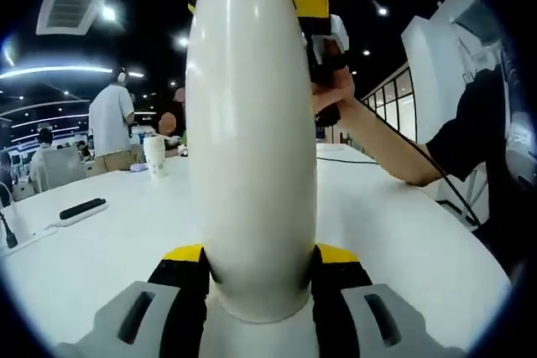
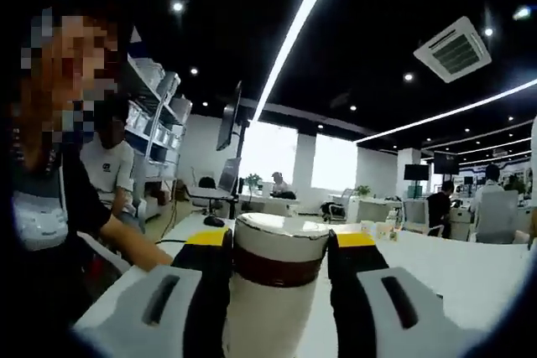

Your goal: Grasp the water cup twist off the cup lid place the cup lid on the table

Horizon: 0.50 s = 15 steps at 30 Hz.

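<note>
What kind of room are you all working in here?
Most likely an open-plan office or lab: long white tables, a ceiling air-conditioning vent among strip lights, and people at desks in the background. The white cup stands on one such table.

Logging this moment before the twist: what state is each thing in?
water cup: upright on the table, clamped low on its body by the left tongs
cup lid: on the cup, gripped by the right tongs
paper cup: upright on the table, far back
</note>
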{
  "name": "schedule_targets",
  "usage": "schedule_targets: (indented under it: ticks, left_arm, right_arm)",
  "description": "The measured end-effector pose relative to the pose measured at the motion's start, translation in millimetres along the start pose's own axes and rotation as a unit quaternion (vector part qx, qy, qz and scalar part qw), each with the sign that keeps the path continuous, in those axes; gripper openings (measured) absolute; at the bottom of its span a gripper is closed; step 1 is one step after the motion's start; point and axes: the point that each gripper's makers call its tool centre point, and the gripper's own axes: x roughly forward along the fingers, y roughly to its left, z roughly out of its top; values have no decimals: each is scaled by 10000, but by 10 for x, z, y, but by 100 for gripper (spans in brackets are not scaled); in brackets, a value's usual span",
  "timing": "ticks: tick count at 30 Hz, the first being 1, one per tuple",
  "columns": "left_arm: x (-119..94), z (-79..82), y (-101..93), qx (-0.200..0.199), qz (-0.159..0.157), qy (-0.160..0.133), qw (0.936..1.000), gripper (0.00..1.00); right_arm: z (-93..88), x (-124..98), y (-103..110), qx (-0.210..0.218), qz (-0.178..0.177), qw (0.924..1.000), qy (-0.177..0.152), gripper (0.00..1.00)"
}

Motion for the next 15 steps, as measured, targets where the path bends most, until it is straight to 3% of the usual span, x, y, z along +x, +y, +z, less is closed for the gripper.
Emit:
schedule_targets:
  ticks: [1,2,4,8,9,12,15]
  left_arm:
    - [-14,-5,52,-12,0,0,10000,49]
    - [-28,-10,107,-9,2,1,10000,49]
    - [-20,-9,75,-3,5,3,10000,49]
    - [-35,-15,135,-2,15,9,10000,49]
    - [-40,-17,153,1,18,11,10000,49]
    - [-49,-22,189,10,30,20,10000,49]
    - [-27,-20,103,34,40,33,10000,49]
  right_arm:
    - [-11,-25,-11,-33,-204,9998,8,52]
    - [-5,-57,-44,-28,-638,9979,-62,57]
    - [-52,-97,-58,-334,-1271,9912,177,61]
    - [55,-16,144,-1030,-1752,9791,120,63]
    - [67,-4,151,-1072,-1863,9765,141,63]
    - [118,-33,60,-888,-2647,9602,46,62]
    - [191,-20,40,-1308,-2872,9489,71,62]
